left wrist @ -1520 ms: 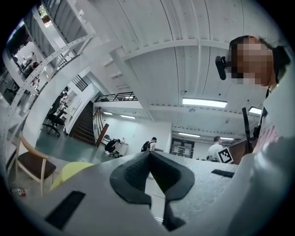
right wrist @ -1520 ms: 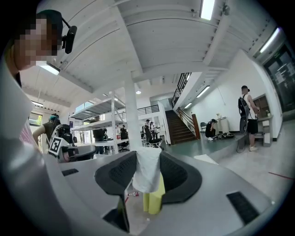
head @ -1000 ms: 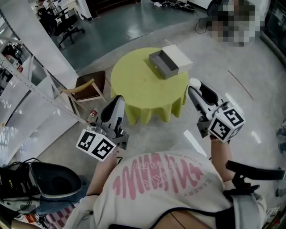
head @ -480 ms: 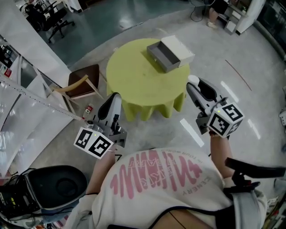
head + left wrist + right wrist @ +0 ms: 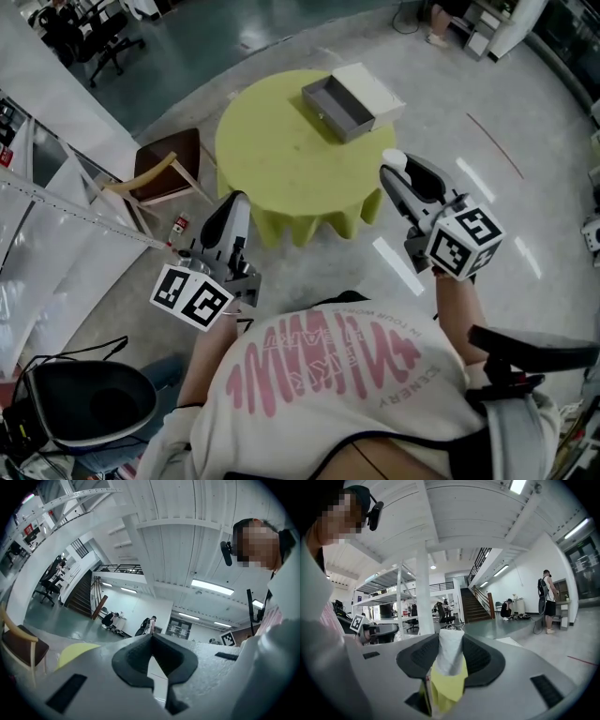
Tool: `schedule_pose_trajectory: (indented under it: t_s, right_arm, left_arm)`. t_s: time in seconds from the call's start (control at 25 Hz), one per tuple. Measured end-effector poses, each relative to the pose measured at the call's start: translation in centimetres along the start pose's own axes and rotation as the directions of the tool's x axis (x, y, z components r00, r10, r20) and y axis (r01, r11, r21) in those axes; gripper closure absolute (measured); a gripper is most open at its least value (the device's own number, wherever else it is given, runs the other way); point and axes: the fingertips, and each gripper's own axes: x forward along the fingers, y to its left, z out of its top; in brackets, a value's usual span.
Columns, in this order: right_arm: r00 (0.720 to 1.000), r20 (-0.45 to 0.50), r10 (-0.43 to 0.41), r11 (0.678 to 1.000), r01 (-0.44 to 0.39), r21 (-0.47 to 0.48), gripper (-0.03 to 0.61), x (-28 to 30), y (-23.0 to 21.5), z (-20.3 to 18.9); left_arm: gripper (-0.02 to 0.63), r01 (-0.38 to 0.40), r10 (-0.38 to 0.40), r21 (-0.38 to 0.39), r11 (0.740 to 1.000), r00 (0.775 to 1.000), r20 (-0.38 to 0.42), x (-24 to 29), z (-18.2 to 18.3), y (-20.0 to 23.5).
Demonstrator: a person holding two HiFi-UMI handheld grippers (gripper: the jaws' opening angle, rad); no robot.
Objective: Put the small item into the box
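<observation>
A grey open box with a white part beside it sits at the far side of the round yellow-green table. My right gripper hovers off the table's right edge, short of the box, shut on a small white and yellow packet that sticks up between its pads. My left gripper hangs over the floor near the table's front left edge. Its dark pads meet at the tip with nothing between them.
A wooden chair stands left of the table, with a small red and white thing on the floor by it. White racking runs along the left. A black round object sits at the lower left. People stand far off in the hall.
The table and box have shifted up and left in the head view. Both grippers have drifted a little left with it, the right one keeping its hold on the packet.
</observation>
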Motion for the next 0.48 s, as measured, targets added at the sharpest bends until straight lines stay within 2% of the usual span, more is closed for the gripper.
schedule_pose_trajectory:
  t_s: [0.12, 0.48]
  right_arm:
    - [1.0, -0.003, -0.012, 1.0, 0.012, 0.025, 0.419, -0.2, -0.4, -0.5]
    - [1.0, -0.012, 0.001, 0.999, 0.0, 0.053, 0.419, 1.2, -2.4, -1.2]
  left_arm:
    - [0.607, -0.003, 0.003, -0.006, 1.0, 1.0, -0.027, 0.2, -0.5, 0.3]
    - [0.607, 0.0, 0.0, -0.022, 1.0, 0.999, -0.035, 2.8, -1.4, 0.6]
